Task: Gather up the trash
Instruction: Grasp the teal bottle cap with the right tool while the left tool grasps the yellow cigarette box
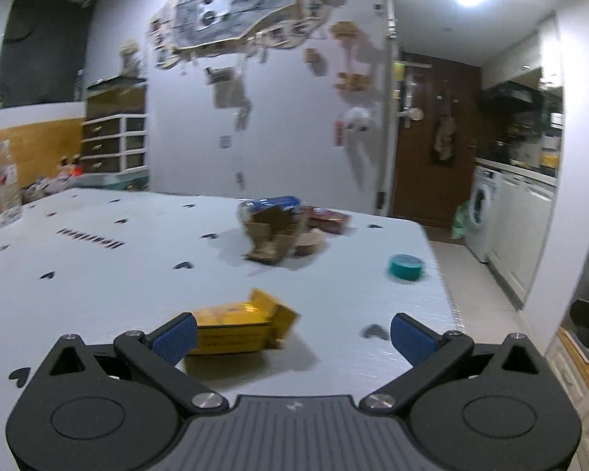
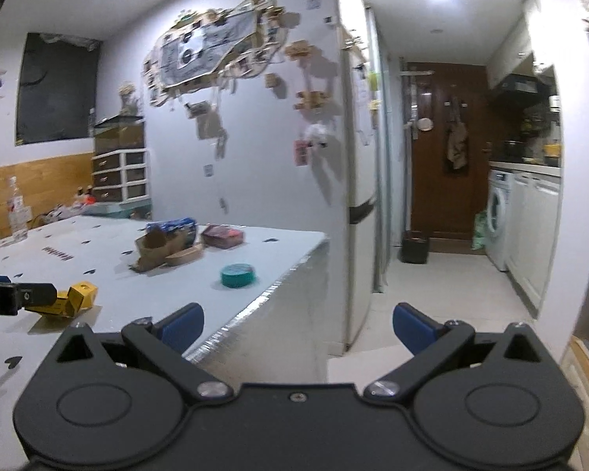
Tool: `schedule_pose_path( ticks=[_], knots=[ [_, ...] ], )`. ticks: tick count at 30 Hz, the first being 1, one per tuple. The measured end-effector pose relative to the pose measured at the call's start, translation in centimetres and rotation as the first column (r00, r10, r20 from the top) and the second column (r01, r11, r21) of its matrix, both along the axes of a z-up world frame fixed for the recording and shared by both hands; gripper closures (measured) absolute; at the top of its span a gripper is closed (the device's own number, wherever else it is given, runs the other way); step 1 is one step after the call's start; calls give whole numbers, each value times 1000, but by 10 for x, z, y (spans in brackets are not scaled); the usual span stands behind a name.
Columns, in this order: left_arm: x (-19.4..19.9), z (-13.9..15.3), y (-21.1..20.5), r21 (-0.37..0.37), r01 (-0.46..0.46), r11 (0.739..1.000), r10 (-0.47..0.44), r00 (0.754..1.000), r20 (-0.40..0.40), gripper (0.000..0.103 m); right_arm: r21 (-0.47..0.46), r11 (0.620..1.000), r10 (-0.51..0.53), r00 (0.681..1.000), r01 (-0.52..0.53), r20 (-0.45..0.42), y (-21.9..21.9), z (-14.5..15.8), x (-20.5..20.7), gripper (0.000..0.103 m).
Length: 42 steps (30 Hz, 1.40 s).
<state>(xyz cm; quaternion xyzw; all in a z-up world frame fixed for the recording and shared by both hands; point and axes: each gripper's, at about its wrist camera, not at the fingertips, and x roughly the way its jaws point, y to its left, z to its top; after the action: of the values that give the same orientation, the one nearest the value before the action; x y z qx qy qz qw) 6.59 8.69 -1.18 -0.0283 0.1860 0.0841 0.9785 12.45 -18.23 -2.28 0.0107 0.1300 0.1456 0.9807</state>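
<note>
Left gripper (image 1: 292, 337) is spread wide, nothing held. Yellow carton (image 1: 237, 327) lies on its side on the table (image 1: 98, 274), right ahead of it: near end sits against the inner face of the gripper's left finger pad (image 1: 175, 338), while the right pad is well clear of it, so the carton is off-centre in the gap. In the right wrist view the left gripper's finger tip (image 2: 39, 294) looks to be touching the same carton (image 2: 68, 300)

Right gripper (image 2: 297, 327) is also wide and empty, hanging past the table edge (image 2: 255, 306) with floor between its pads; nothing is lined up for it

Progress: looks like the very start. Nothing is gripped, and no bin or bag shows in either view. Still on the table, all beyond the left gripper: a brown torn cardboard pile (image 1: 271, 237) ahead, a blue packet (image 1: 273, 203) behind that, a dark red packet (image 1: 328, 219) just to the right of the pile, and a teal round lid (image 1: 406, 267) ahead-right near the table edge

My read: the carton is the first pick; shift the left gripper left to centre it before closing, else it could skid or pivot out
</note>
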Motion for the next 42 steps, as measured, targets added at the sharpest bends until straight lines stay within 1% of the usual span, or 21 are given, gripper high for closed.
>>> schedule_pose_path(
  ticks=[5, 9, 13, 16, 18, 22, 24, 25, 27, 29, 30, 32, 33, 34, 35, 40, 42],
  knots=[
    [16, -4, 26, -31, -72, 997, 71, 997, -20, 0, -17, 997, 73, 997, -73, -15, 29, 2, 35, 0],
    [27, -7, 38, -41, -99, 994, 98, 995, -31, 0, -31, 992, 123, 992, -124, -35, 49, 7, 66, 0],
    [41, -11, 39, -52, -82, 995, 78, 994, -73, 0, -31, 989, 143, 987, -145, -71, 66, 9, 102, 0],
    [48, -14, 40, -58, -69, 996, 63, 992, -106, 0, -36, 990, 133, 985, -138, -108, 78, 7, 131, 0],
    [52, -14, 41, -63, -66, 996, 59, 992, -113, 0, -57, 988, 137, 982, -145, -128, 87, 4, 151, 0],
    [62, -15, 47, -61, -81, 995, 72, 989, -126, 0, -155, 972, 152, 977, -175, -149, 107, -4, 182, 0],
    [67, -16, 50, -72, -83, 994, 73, 988, -138, 0, -166, 967, 165, 970, -195, -178, 114, -8, 195, 1],
    [69, -16, 52, -81, -80, 993, 68, 987, -145, 0, -159, 965, 179, 965, -210, -193, 117, -11, 201, 2],
    [73, -17, 55, -97, -69, 993, 54, 987, -152, 0, -146, 963, 191, 956, -227, -222, 121, -16, 211, 14],
    [76, -17, 57, -100, -70, 993, 54, 987, -153, 0, -137, 964, 188, 948, -229, -258, 124, -21, 220, 19],
    [77, -17, 58, -99, -73, 992, 57, 986, -155, 0, -135, 963, 189, 944, -231, -269, 126, -23, 223, 23],
    [80, -17, 59, -100, -76, 992, 60, 985, -159, 0, -130, 964, 191, 945, -231, -267, 127, -25, 225, 29],
    [81, -18, 59, -101, -75, 992, 58, 985, -161, 0, -129, 965, 189, 946, -229, -264, 128, -25, 225, 36],
    [83, -18, 60, -104, -74, 992, 57, 985, -164, 0, -127, 966, 186, 947, -225, -262, 129, -24, 225, 41],
    [84, -18, 61, -108, -75, 991, 56, 984, -167, 0, -126, 967, 183, 948, -221, -259, 129, -24, 225, 53],
    [85, -19, 65, -132, -74, 988, 53, 986, -161, 1, -116, 960, 220, 942, -255, -253, 130, -24, 212, 55],
    [83, -19, 65, -133, -73, 988, 52, 987, -154, 3, -108, 957, 237, 938, -270, -252, 130, -23, 202, 55]
  ],
)
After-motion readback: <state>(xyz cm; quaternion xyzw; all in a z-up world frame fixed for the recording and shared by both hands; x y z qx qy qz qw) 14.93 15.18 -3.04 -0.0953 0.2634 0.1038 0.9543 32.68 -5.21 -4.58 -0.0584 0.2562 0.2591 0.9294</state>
